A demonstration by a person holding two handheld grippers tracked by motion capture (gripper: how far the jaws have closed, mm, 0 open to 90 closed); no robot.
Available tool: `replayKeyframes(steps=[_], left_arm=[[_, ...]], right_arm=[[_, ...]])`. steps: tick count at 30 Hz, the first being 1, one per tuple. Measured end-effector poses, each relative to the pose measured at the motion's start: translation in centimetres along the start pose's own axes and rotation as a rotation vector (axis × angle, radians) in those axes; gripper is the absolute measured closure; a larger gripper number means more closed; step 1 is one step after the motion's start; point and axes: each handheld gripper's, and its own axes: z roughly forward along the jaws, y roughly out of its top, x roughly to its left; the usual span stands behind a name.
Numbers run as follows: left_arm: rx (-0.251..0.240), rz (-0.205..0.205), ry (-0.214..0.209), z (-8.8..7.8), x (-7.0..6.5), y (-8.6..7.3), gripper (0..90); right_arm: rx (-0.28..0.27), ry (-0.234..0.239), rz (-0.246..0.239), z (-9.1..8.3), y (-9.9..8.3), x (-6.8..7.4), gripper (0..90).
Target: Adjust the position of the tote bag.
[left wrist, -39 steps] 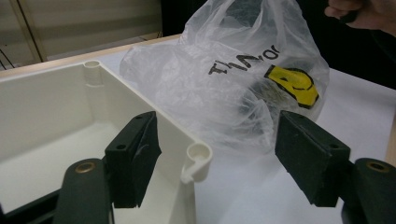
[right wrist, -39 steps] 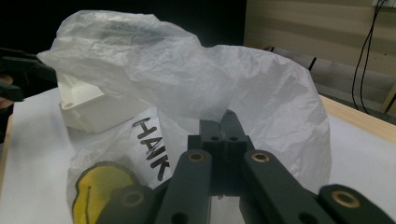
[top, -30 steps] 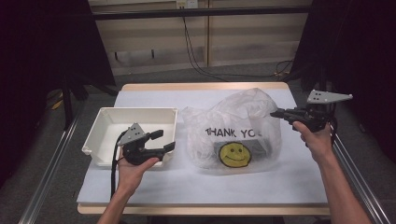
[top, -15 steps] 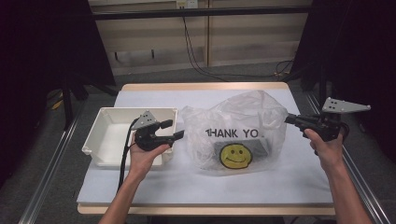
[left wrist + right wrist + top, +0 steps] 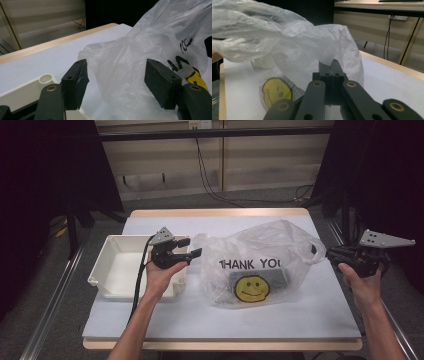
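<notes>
Right gripper view shows the right gripper (image 5: 331, 65) pinching the thin, slippery plastic bag (image 5: 294, 47) at its handle; the left gripper (image 5: 117, 82), jaws spread, should likely take the handle loop ahead.

The plastic bag (image 5: 260, 265) lies mid-table (image 5: 300, 320), the tray (image 5: 117, 270) on its left, a gripper at either side of it.

Lit from overhead – table (image 5: 310, 320) bright, room around it pitch dark, and the close gripper views go soft.
</notes>
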Motion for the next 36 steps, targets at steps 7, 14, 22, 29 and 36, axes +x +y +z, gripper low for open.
replayKeyframes(steps=[7, 14, 22, 29, 36], left_arm=[[0.035, -0.005, 0.004, 1.2, 0.7, 0.2, 36.3], [0.116, 0.018, 0.009, 2.4, 1.2, -0.1, 52.7], [0.121, 0.04, -0.033, 2.3, 1.1, 0.2, 90.0], [0.096, 0.069, -0.084, 0.8, -0.3, 0.7, 90.0], [0.03, 0.138, -0.138, -3.3, -3.3, 1.1, 90.0]], right_arm=[[-0.004, -0.008, 0.0, -0.2, -0.1, -0.2, 90.0], [0.009, 0.0, -0.004, 0.3, -0.2, 0.0, 90.0], [0.006, 0.003, -0.001, 0.5, -0.2, 0.0, 90.0], [0.013, -0.021, -0.003, 0.4, -0.2, 0.0, 90.0], [0.047, -0.053, -0.013, 0.8, -0.5, -0.2, 90.0]])
